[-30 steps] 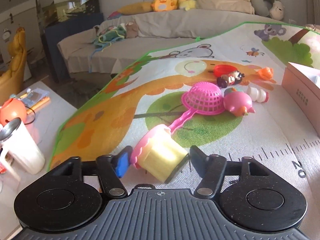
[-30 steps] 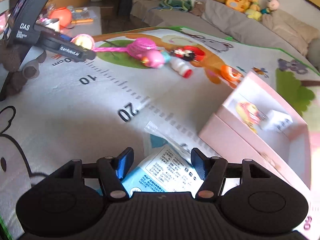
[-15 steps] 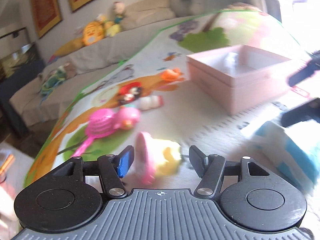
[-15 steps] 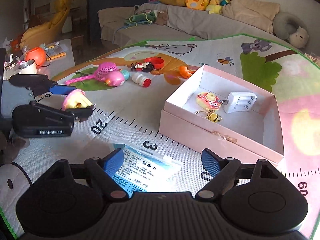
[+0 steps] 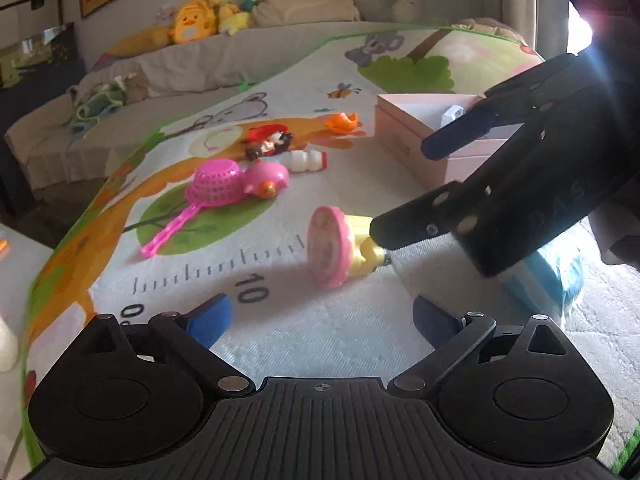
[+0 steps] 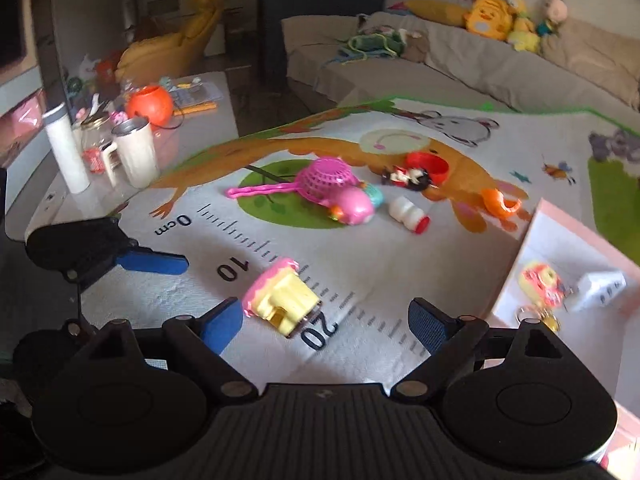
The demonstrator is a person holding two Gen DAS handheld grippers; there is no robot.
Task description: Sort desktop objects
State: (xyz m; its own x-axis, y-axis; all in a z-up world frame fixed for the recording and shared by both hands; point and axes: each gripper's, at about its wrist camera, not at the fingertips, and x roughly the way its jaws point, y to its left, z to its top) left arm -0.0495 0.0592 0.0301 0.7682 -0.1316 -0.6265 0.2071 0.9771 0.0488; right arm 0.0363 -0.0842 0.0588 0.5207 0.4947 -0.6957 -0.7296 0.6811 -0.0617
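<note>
On the play mat, near the printed ruler's 10 mark, the pink-and-yellow toy cake lies tipped on its side. Left gripper: jaws opening wide, nothing between them, bare mat ahead. Right gripper: jaws opening too, the cake lying apart from both pads. Beyond, a pink strainer, pink pig toy, small white bottle and figurine cluster together. At the mat's right edge sits the pink box, already holding 2 items.
</note>
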